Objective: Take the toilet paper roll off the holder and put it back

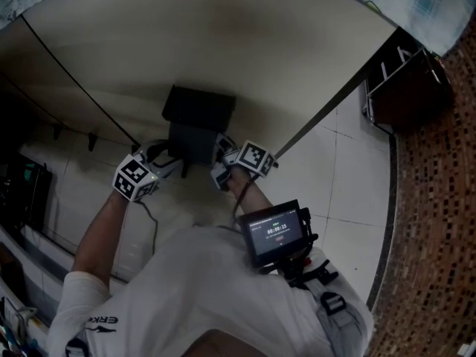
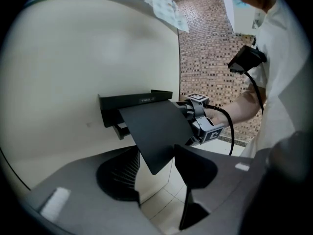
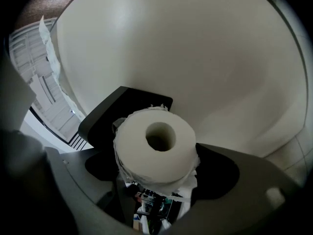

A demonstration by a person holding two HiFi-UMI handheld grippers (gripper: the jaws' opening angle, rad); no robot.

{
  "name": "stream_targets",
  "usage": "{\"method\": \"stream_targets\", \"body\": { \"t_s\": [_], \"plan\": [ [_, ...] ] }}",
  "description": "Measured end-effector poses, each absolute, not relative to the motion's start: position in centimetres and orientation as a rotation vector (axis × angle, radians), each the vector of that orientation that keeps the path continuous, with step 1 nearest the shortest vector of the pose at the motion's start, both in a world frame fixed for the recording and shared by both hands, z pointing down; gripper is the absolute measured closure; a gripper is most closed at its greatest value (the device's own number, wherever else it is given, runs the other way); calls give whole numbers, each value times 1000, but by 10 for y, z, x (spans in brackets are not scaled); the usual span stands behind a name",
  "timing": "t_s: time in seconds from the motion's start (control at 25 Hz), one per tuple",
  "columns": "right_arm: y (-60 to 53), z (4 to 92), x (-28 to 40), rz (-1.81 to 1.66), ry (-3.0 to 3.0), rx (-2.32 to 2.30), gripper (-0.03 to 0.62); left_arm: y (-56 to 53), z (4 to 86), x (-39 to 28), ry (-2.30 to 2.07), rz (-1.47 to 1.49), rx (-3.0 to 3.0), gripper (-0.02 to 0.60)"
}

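A black holder point(image 1: 199, 114) is fixed to the cream wall, and its flat cover flap point(image 2: 154, 131) is swung outward. In the left gripper view my left gripper point(image 2: 156, 180) is open, the flap's lower corner hanging in the gap between its jaws. The white toilet paper roll point(image 3: 155, 148) is seen end-on with its core hole facing the camera. My right gripper point(image 3: 156, 175) is shut on it just in front of the holder point(image 3: 129, 102). In the head view both grippers flank the holder, left gripper point(image 1: 172, 166) and right gripper point(image 1: 222, 172). The flap hides the roll from the left gripper view.
The cream wall point(image 1: 223, 43) fills the space behind the holder. White floor tiles point(image 1: 338, 177) lie to the right, with a metal rack point(image 1: 401, 80) and a brick-patterned surface point(image 1: 439, 222) beyond. A small screen point(image 1: 277, 233) hangs on the person's chest.
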State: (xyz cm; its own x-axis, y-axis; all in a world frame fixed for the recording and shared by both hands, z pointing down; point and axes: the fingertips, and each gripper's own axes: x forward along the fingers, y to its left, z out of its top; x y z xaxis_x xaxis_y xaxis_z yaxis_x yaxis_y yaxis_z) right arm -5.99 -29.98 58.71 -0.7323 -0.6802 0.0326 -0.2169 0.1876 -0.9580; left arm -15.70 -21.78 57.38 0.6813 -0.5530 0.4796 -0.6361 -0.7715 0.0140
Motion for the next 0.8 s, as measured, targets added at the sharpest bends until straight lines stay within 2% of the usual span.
{"method": "stream_targets", "body": {
  "t_s": [0.8],
  "plan": [
    [-303,595,-98,-1513,2476,-661,138,-219,572,-156,-966,692,2709,353]
  ]
}}
